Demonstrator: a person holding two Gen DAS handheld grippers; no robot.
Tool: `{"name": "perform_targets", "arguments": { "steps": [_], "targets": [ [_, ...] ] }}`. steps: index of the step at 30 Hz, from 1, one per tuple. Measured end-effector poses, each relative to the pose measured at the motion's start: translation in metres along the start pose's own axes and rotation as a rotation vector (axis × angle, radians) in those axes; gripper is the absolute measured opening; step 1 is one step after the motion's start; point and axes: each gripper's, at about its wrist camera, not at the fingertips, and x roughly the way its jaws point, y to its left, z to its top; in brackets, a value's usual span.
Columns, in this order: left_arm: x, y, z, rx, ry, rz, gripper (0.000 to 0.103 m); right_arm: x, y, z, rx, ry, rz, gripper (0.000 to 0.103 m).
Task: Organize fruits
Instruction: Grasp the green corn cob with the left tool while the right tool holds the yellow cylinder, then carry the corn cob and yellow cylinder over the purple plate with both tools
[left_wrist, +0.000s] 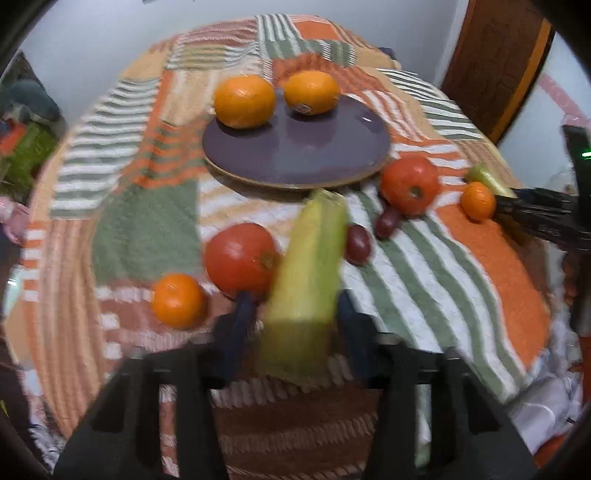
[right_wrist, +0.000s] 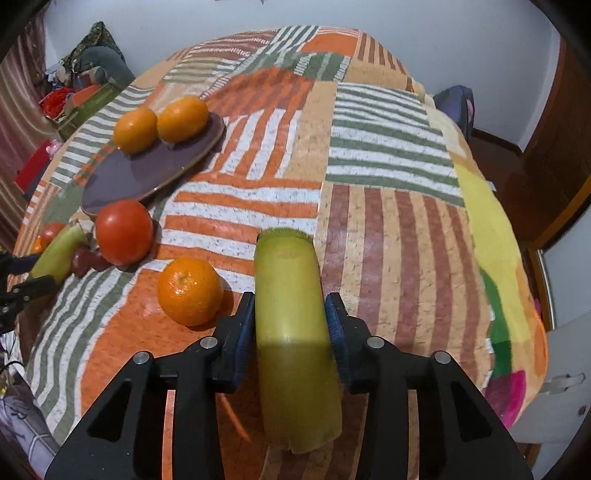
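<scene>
A purple plate (left_wrist: 295, 151) holds two oranges (left_wrist: 244, 100) (left_wrist: 312, 92); it also shows in the right wrist view (right_wrist: 147, 170). My left gripper (left_wrist: 293, 314) is shut on a yellow-green husked corn (left_wrist: 310, 266), held above the blanket. My right gripper (right_wrist: 290, 325) is shut on a second corn (right_wrist: 291, 314). Two tomatoes (left_wrist: 240, 258) (left_wrist: 410, 184), two small oranges (left_wrist: 179, 301) (left_wrist: 478, 201) and two dark grapes (left_wrist: 357, 243) lie on the blanket. The right gripper shows in the left wrist view (left_wrist: 498, 199).
A patchwork striped blanket (right_wrist: 388, 184) covers the bed. Clutter (right_wrist: 85, 85) lies beyond its left edge. A wooden door (left_wrist: 498, 62) stands at the far right. The small orange (right_wrist: 190, 291) sits just left of my right gripper.
</scene>
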Motion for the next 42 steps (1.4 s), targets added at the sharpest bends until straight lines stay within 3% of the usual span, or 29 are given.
{"name": "perform_targets", "arguments": {
  "steps": [4,13,24,34,42],
  "targets": [
    [-0.003,-0.002,-0.003,-0.001,0.005,0.007,0.039,-0.003,-0.002,-0.001,0.015,-0.012,0.013,0.035],
    [-0.015,-0.007,-0.009,0.006,0.056,-0.073,0.036,-0.023,0.004,-0.016,-0.016,0.011,0.058,0.034],
    [0.010,-0.011,0.008,-0.015,0.089,-0.077,0.037,-0.015,0.010,-0.008,-0.038,0.014,0.056,0.036],
    [0.017,-0.009,0.015,-0.056,0.055,-0.078,0.036,-0.005,0.007,-0.004,-0.006,-0.003,0.056,0.035],
    [-0.012,-0.010,0.022,-0.040,-0.021,-0.091,0.036,-0.021,0.004,0.002,0.008,-0.059,0.043,0.034]
  ]
}}
